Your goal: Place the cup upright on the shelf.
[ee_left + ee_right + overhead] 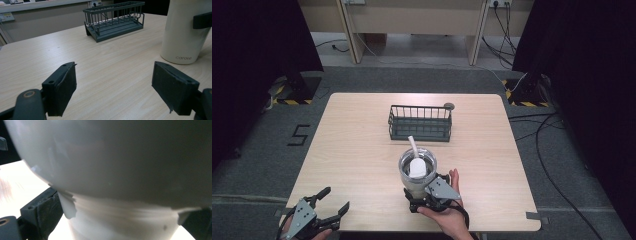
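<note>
A white tumbler (417, 172) with a clear lid and a white straw (413, 145) stands upright on the wooden table (357, 150), near the front middle. My right gripper (420, 194) is shut on its lower part, a hand behind it. In the right gripper view the tumbler (112, 170) is very close, with a black jaw pressed against each side of its narrow base. My left gripper (336, 198) sits open at the front left corner, nothing between its jaws. In the left gripper view the tumbler (182, 32) stands ahead to the right of the open left gripper (113, 85).
A dark wire basket (420, 122) stands empty behind the tumbler, toward the table's back middle; it is also ahead in the left gripper view (115, 20). A small round dark object (449, 106) lies by its far right corner. Cables run over the floor on the right.
</note>
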{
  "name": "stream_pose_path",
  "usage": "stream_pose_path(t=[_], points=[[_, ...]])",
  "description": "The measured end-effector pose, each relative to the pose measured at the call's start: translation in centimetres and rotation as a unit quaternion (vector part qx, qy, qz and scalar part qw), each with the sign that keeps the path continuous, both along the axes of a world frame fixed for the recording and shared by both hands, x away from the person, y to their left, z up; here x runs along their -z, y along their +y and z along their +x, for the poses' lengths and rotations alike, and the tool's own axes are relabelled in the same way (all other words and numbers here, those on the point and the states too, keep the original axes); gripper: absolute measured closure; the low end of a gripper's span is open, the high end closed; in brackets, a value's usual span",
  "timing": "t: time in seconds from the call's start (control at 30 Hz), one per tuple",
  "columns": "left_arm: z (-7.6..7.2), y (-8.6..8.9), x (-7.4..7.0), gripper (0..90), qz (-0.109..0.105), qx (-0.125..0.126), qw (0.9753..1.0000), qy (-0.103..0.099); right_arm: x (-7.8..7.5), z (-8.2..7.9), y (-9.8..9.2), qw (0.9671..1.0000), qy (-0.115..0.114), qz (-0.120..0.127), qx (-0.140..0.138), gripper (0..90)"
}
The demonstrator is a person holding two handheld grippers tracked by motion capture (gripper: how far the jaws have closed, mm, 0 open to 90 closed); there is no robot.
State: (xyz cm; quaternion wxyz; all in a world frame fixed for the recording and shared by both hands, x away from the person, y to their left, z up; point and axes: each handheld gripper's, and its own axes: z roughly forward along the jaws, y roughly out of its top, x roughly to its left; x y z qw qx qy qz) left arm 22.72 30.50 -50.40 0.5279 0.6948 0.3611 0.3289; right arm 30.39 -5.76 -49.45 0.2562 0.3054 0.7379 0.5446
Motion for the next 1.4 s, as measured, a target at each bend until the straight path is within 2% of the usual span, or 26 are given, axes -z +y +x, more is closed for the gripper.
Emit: stream_pose_path(t=[0.13,0.47,1.0,1.2,1.4], points=[[0.0,-0.1,0.0,19.1,-0.002,0.003,1.0000,0.001,-0.1,0.3,0.5,1.0000,-0.007,0.006,-0.001,5.1],[0.0,0.2,-0.1,19.2,-0.008,0.004,1.0000,0.000,-0.1,0.3,0.4,0.9997,-0.015,0.016,0.006,9.9],[0.0,-0.1,-0.1,19.6,-0.007,0.015,0.9999,-0.001,-0.5,0.1,0.8,0.9999,-0.006,0.003,0.015,10.3],[0.0,-0.1,0.0,19.7,-0.007,0.013,0.9999,0.000,-0.8,0.2,0.7,0.9997,0.008,0.019,0.014,10.3],[0.0,-0.2,-0.1,19.9,-0.007,0.014,0.9999,0.000,-1.6,0.4,0.7,0.9996,0.001,0.020,0.017,10.3]])
